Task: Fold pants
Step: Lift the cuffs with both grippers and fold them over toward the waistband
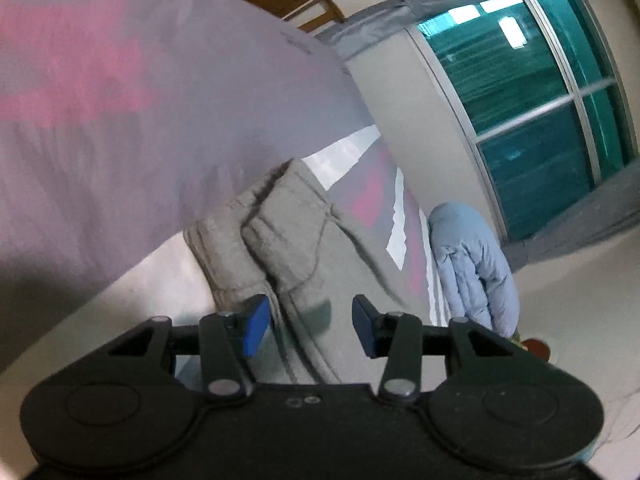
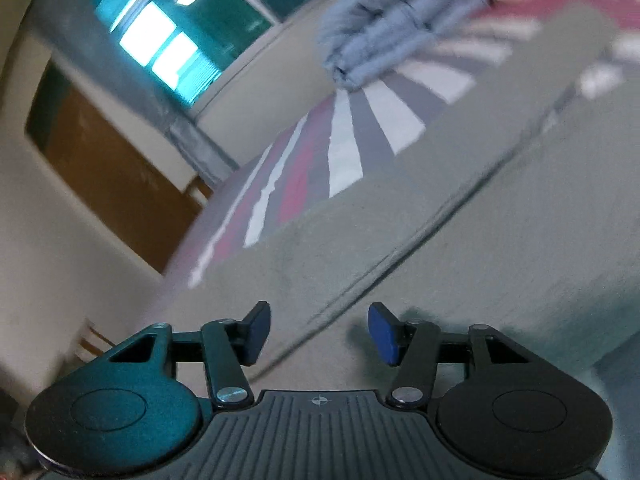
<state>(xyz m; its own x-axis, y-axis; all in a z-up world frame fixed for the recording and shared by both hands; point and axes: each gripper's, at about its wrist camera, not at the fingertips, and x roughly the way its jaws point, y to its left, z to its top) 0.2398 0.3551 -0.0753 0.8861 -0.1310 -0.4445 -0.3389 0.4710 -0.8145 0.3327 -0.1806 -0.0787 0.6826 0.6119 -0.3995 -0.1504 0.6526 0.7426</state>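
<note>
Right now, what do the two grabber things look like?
Both are black, with two thin arms joined by silver rivets and big round discs at each side. The left gripper has blue pads on its fingers. The right gripper has blue pads too, a ribbed body and a tiny crosshair mark.

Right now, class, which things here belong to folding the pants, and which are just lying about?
Belong to the job:
grey pants
left gripper
right gripper

Just lying about:
blue garment
striped bedcover
</note>
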